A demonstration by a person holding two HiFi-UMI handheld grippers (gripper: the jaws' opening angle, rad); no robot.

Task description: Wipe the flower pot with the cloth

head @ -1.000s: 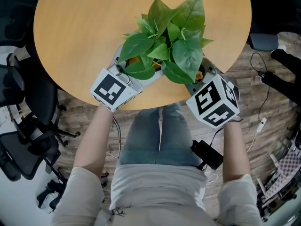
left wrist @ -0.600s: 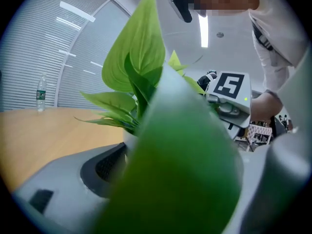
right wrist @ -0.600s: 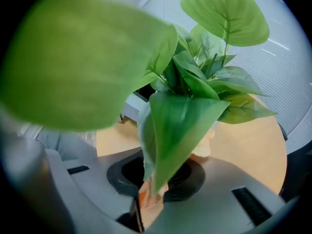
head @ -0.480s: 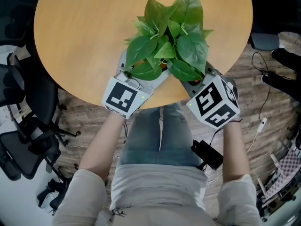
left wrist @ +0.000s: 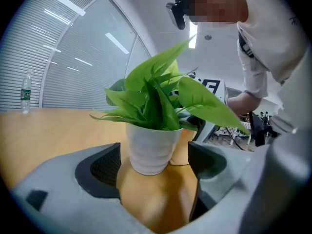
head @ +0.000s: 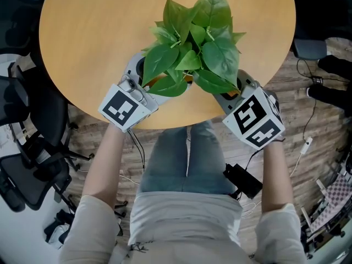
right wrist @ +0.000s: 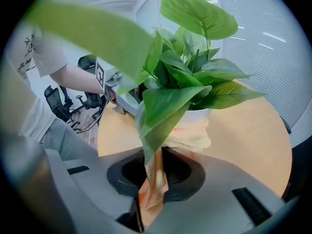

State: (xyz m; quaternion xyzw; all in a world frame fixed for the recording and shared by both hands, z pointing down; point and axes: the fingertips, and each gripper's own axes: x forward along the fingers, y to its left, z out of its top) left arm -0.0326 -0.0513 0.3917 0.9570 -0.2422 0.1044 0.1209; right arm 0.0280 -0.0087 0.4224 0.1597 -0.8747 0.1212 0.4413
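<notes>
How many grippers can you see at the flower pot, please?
2. The left gripper is left of the pot, jaws opening, the pot just ahead between them, untouched. The right gripper is at its right, shut on the cloth. None seem hidden.

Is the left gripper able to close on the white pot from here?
Likely yes: the left gripper has its jaws opening, the white pot stands in line with their gap, untouched, with bare table before it.

The head view looks steeply down over the table (head: pixel 82 37); the 2 gripper views face the flower pot (left wrist: pixel 151 150) closely, from opposite sides.
</notes>
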